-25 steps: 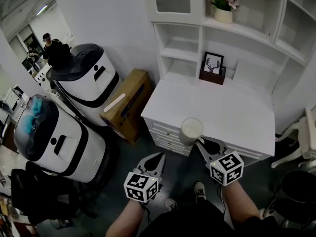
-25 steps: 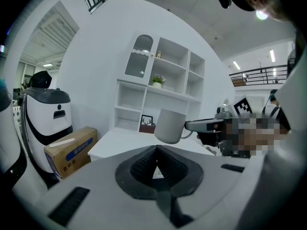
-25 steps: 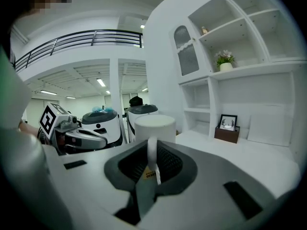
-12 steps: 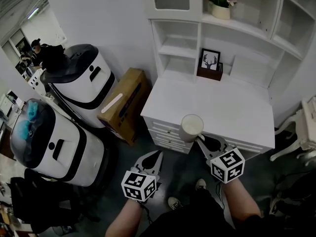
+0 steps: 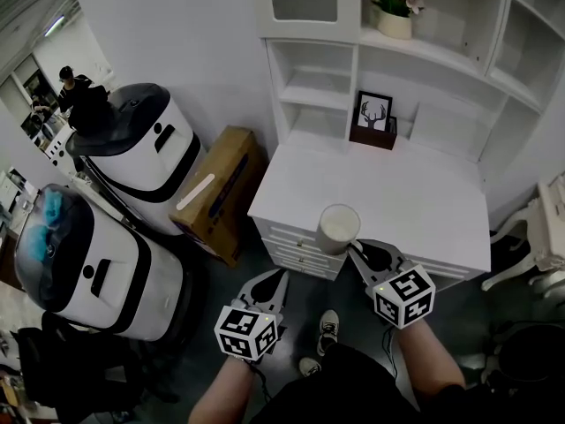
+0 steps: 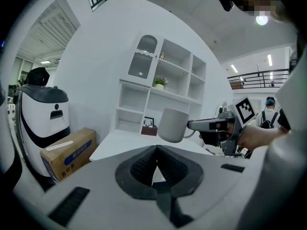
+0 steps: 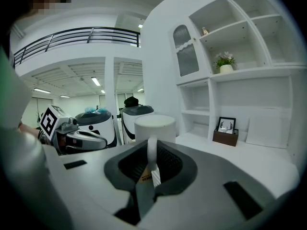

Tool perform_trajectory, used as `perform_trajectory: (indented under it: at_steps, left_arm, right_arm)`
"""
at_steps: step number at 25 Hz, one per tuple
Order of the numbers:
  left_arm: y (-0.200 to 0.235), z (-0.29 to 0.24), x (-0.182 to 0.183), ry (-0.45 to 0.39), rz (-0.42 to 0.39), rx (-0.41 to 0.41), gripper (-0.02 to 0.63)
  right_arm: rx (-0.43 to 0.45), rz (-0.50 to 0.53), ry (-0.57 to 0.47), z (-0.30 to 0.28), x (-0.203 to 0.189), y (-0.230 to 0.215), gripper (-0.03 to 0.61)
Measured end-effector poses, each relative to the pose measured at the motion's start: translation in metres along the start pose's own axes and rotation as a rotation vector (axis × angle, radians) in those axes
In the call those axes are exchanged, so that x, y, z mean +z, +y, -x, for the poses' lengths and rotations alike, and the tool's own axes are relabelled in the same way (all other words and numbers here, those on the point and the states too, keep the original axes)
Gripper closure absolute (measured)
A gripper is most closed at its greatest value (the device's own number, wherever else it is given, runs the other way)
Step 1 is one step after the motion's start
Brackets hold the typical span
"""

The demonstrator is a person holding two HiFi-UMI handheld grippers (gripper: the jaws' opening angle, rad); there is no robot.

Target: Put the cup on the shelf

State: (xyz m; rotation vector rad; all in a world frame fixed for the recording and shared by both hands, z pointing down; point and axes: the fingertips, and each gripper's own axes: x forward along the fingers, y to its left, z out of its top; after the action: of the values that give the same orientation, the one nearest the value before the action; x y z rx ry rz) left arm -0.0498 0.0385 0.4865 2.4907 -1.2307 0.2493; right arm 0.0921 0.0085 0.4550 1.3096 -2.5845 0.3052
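A white cup [image 5: 339,228] hangs in the air just off the front edge of the white desk top [image 5: 415,201]. My right gripper [image 5: 356,252] is shut on the cup's handle [image 7: 151,150], and the cup [image 7: 154,127] stands upright beyond its jaws. The left gripper view catches the cup [image 6: 173,124] from the side. My left gripper [image 5: 280,281] is lower and to the left, shut with nothing in it, over the dark floor. The white shelf unit [image 5: 388,69] rises behind the desk with open compartments.
A framed deer picture [image 5: 374,113] on a brown box stands at the back of the desk. A potted flower [image 5: 395,11] sits on a higher shelf. Two white robots [image 5: 132,148] and a cardboard box [image 5: 221,188] stand to the left. People are far off at the left.
The cup and my right gripper have shifted slightly up toward the desk. My left gripper has stayed about where it was.
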Motion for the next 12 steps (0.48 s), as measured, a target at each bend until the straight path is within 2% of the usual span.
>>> perform_trajectory:
  at_steps: [12]
  left_arm:
    - [0.03, -0.065, 0.027, 0.019, -0.007, 0.002, 0.611]
  right_arm:
    - [0.005, -0.004, -0.008, -0.056, 0.021, -0.058, 0.548]
